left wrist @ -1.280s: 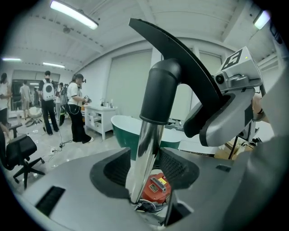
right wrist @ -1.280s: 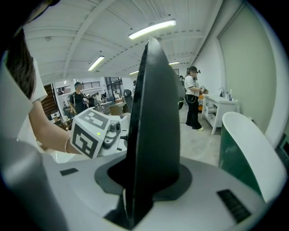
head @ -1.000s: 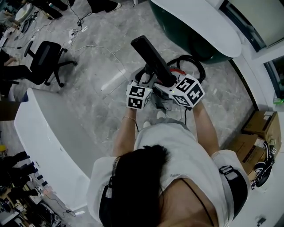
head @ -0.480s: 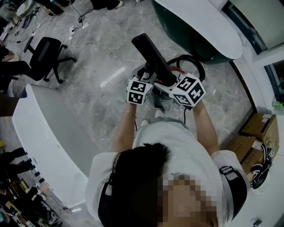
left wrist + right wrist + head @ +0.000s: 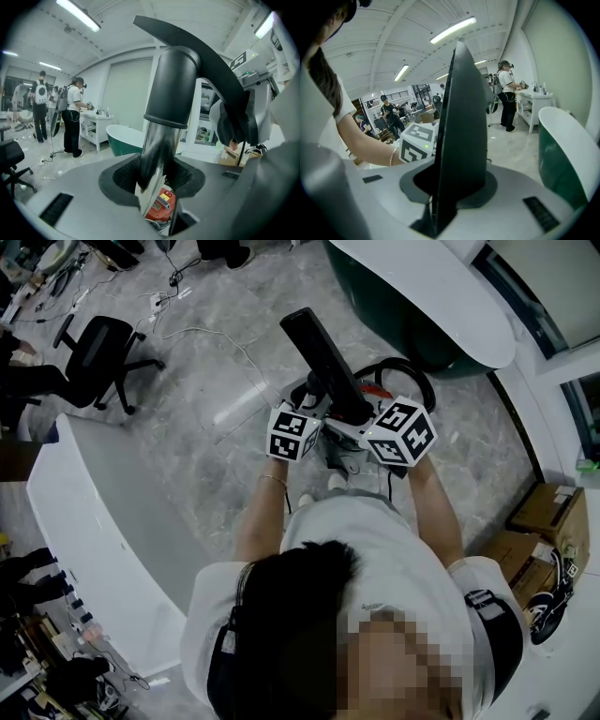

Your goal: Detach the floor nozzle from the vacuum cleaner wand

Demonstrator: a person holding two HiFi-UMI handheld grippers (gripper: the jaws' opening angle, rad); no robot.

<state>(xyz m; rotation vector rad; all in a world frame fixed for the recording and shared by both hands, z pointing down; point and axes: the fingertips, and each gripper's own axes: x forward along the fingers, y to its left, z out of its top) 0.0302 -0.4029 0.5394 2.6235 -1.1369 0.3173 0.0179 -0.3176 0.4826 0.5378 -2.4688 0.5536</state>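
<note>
Overhead, the floor nozzle (image 5: 319, 352) juts up at upper centre, with bare floor (image 5: 216, 362) to its left and a green bathtub (image 5: 375, 310) close at upper right. Only the left gripper view shows the chrome wand (image 5: 157, 150), on which the left gripper (image 5: 157, 187) has just closed. The right gripper (image 5: 445, 187), its jaws just closing, clamps the nozzle edge-on. From above, the marker cubes (image 5: 293, 435) hide both pairs of jaws.

You had no text you could read. The yellow sticker (image 5: 165, 196) on the red part (image 5: 159, 213) was too small, the labels on the cardboard boxes (image 5: 553, 510) were too blurred, and your cubes (image 5: 294, 434) carried only black-and-white squares (patterns, not letters).
</note>
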